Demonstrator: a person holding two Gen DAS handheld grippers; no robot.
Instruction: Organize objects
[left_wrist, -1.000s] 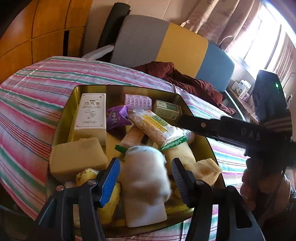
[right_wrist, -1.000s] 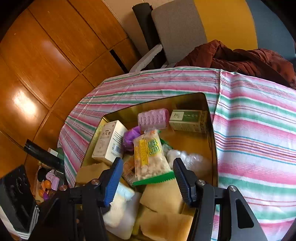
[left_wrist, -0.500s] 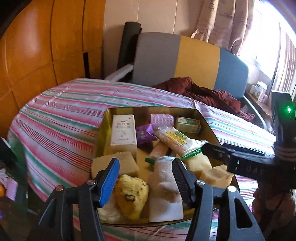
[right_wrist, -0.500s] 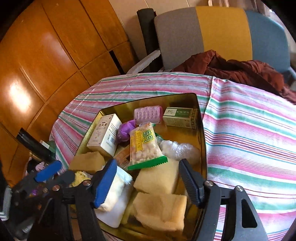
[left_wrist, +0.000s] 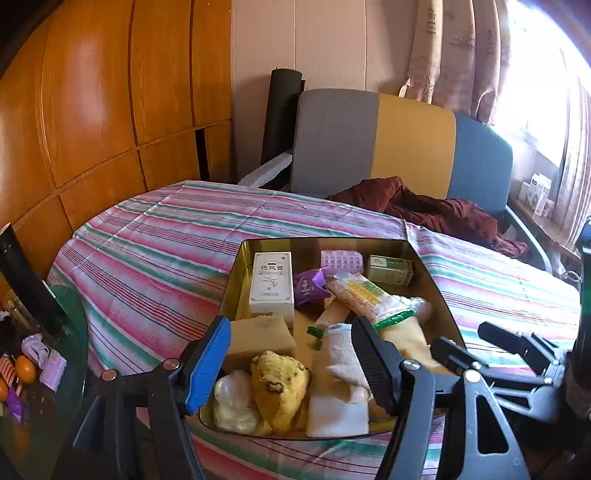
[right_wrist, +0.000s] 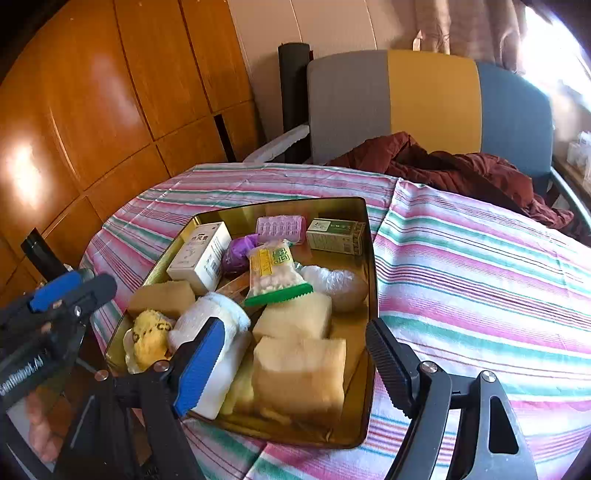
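Observation:
A gold tray (left_wrist: 236, 280) (right_wrist: 371, 258) on the striped table holds a white box (left_wrist: 271, 284), pink roller (left_wrist: 341, 260), green box (left_wrist: 389, 269), purple wrapper (left_wrist: 310, 286), snack bag (right_wrist: 275, 271), white rolled cloth (left_wrist: 341, 354) (right_wrist: 210, 317), yellow cloth (left_wrist: 280, 384) and tan sponges (right_wrist: 299, 373). My left gripper (left_wrist: 290, 325) hovers over the tray's near end, its jaws opening and touching nothing. My right gripper (right_wrist: 295, 332) hangs above the near sponges, jaws opening too, with nothing gripped. Each gripper shows in the other's view: right gripper (left_wrist: 480, 343), left gripper (right_wrist: 70, 288).
A striped cloth (right_wrist: 480, 277) covers the round table. Behind it stands a grey, yellow and blue chair (left_wrist: 406, 147) with a maroon garment (left_wrist: 424, 210). Wooden panels (left_wrist: 110, 110) line the left wall. A low glass side table (left_wrist: 33, 369) with small items sits at left.
Both grippers drew back and up from the tray. The white rolled cloth that stood between the left jaws now lies in the tray. The right jaws widened away from the snack bag.

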